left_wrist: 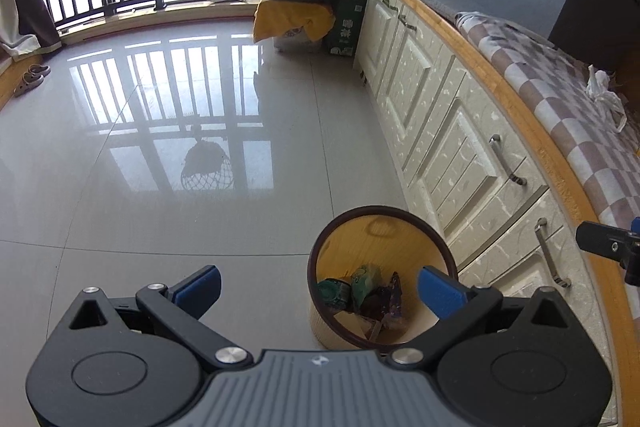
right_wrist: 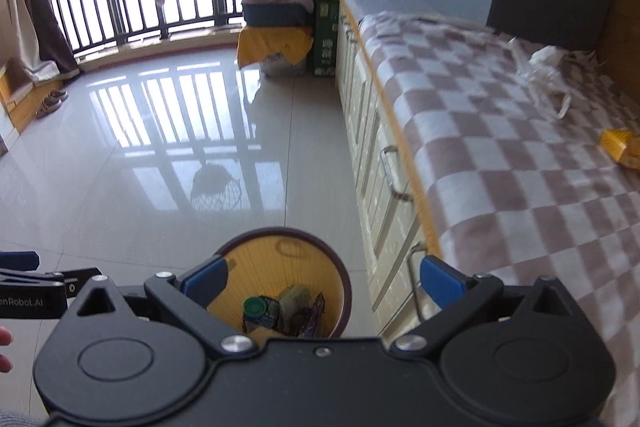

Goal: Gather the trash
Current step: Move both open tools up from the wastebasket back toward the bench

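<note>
Several pieces of trash are already lying at the bottom of the round wastebasket, which is standing on the glossy tiled floor just beside the cream cabinet drawers: a green-lidded container, a crumpled greenish wrapper and a dark purple foil packet. Judging by that, the collecting is partly done, but two items are still waiting on the checked brown-and-white blanket to the right: a limp, wrinkled white plastic bag further back and a small yellow cardboard box nearer the right edge. The left gripper is hovering above the basket with its blue-padded jaws spread wide and nothing between them; the right gripper is likewise gaping wide and holding nothing. The basket is looking smooth and yellow inside, with a dark brown rim and a pale wood-grain outer wall; the drawers are showing embossed panels and curved metal handles.
</note>
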{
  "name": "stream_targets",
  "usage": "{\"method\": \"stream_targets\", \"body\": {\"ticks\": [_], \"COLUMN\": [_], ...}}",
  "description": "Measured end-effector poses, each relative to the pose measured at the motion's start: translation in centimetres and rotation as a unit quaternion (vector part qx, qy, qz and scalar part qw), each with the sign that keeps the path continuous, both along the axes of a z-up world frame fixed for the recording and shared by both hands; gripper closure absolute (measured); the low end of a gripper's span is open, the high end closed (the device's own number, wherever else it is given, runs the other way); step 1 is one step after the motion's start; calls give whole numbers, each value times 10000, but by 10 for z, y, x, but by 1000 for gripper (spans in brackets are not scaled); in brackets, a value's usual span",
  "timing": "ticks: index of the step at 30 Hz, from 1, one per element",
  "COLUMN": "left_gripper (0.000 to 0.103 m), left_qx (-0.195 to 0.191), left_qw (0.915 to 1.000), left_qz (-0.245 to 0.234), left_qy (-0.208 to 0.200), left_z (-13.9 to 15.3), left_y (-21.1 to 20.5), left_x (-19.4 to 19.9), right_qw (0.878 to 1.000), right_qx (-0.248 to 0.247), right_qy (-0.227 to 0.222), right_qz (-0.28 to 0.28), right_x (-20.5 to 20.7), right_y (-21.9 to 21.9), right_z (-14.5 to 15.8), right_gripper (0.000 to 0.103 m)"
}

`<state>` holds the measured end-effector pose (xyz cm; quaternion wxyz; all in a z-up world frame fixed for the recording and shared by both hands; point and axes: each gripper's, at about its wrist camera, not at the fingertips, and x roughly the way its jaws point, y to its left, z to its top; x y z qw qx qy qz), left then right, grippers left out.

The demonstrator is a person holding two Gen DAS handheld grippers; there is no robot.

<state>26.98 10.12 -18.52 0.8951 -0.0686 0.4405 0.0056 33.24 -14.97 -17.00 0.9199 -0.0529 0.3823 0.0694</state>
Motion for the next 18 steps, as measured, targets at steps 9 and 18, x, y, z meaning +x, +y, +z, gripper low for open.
{"method": "stream_targets", "body": {"ticks": [9, 18], "left_gripper": [0, 0], "left_qx": [6, -215], "left_qw": [9973, 9861], "left_qz": [-297, -685], "left_qy": [-666, -1496], "left_z": [49, 88], "left_y": [-47, -110], "left_x": [-9, -6], "right_qw": [9972, 9895], "right_qx": [204, 299], "right_qy": [-681, -1171], "right_qz": [-246, -793], "right_x": [-27, -51], "right_y": [-49, -115], "right_z": [46, 69], "right_gripper": [0, 0]}}
